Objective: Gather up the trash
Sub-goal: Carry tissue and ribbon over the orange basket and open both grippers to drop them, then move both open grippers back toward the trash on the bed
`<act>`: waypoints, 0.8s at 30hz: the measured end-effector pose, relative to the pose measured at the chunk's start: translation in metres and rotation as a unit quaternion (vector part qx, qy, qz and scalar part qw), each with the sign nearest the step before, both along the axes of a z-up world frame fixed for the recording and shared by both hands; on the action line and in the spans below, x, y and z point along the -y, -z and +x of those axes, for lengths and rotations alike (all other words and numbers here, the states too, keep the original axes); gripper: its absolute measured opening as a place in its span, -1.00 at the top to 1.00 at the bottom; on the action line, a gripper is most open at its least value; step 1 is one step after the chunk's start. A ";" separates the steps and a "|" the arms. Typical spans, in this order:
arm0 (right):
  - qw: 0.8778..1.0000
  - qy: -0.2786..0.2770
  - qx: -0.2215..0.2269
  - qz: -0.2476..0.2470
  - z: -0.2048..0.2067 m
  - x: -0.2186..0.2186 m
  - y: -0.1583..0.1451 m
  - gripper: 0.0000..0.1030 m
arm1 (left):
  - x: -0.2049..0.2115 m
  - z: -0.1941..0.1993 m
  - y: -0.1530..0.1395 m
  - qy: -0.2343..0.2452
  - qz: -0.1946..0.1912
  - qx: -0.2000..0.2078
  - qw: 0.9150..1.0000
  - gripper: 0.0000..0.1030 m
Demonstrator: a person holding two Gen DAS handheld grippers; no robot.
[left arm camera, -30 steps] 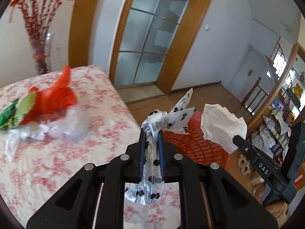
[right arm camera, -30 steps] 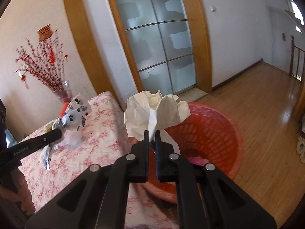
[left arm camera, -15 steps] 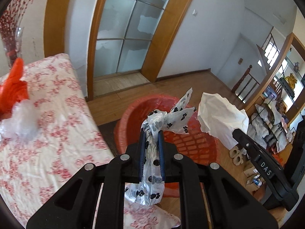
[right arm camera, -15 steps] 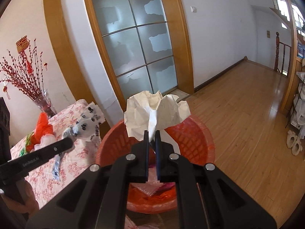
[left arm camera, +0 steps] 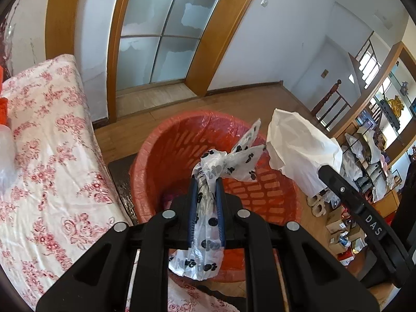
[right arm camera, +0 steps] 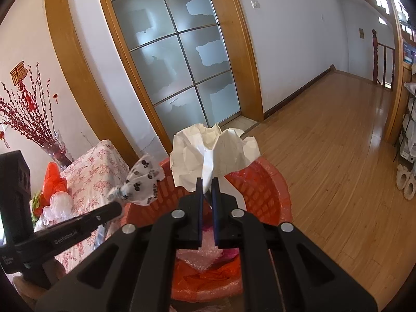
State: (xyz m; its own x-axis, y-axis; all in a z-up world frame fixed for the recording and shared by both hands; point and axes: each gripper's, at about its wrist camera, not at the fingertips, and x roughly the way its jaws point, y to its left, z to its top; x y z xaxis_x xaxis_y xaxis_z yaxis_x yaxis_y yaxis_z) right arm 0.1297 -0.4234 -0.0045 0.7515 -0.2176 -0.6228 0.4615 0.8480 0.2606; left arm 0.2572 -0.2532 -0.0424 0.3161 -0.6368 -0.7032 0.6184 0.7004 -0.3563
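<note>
Since a second ago the red basket [left arm camera: 161, 156] has swung from beyond the tabletop [left arm camera: 52, 135] to right under both my tongs. My left tongs [left arm camera: 206, 182] clamp one paw-print plastic bag [left arm camera: 231, 163]; my right tongs [right arm camera: 207, 182] pinch one crumpled white paper [right arm camera: 208, 150], both above the basket.

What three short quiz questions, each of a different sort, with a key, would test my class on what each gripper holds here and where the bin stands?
1. True or false: the left gripper is shut on crumpled white paper.
2. The red basket stands: A on the table; B on the floor beside the table; C by the shelves.
3. Fill in: the right gripper holds ____.

Key: 1 false, it holds the paw-print plastic bag. 2 B, beside the table. 3 crumpled white paper.
</note>
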 end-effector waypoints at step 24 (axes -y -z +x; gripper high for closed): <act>0.999 -0.003 -0.040 -0.001 0.001 -0.013 0.023 0.25 | -0.065 0.010 0.014 -0.058 0.042 0.003 0.997 0.12</act>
